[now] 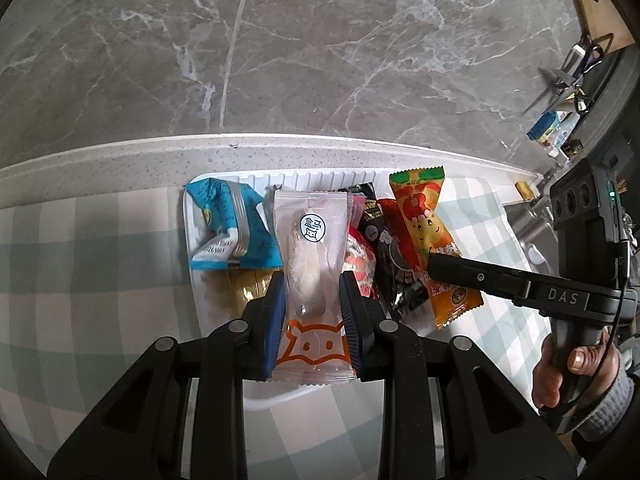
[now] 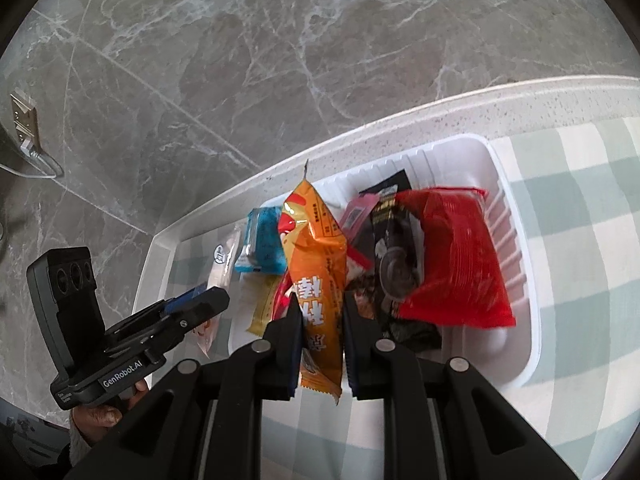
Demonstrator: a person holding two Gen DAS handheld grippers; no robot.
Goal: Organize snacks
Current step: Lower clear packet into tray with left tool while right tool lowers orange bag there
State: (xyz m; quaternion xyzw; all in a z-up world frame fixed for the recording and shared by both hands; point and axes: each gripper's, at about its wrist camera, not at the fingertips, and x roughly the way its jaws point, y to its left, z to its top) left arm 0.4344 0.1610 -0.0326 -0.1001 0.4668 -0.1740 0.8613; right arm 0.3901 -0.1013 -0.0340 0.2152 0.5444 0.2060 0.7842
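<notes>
The left hand-held gripper (image 1: 312,312) is closed on a clear packet (image 1: 310,256) with an orange animal face printed at its near end and a pale cake inside; its blue pads press the packet's two long edges, and the packet hangs over the white tray (image 1: 256,398). The right hand-held gripper (image 2: 320,344) is clamped on an orange packet (image 2: 316,264), which stands up between its pads above the same tray (image 2: 516,216). In the tray lie a blue packet (image 1: 228,224), a black packet (image 1: 384,248), a red packet (image 2: 456,256) and a gold packet (image 1: 244,288), crowded together and overlapping. The tray sits on a pale green checked cloth (image 1: 88,264) over the desk, close to the desk's speckled white edge (image 1: 120,160), beyond which grey marble floor (image 1: 320,48) shows. A hand (image 1: 560,368) grips the right gripper's handle at the left view's lower right.
</notes>
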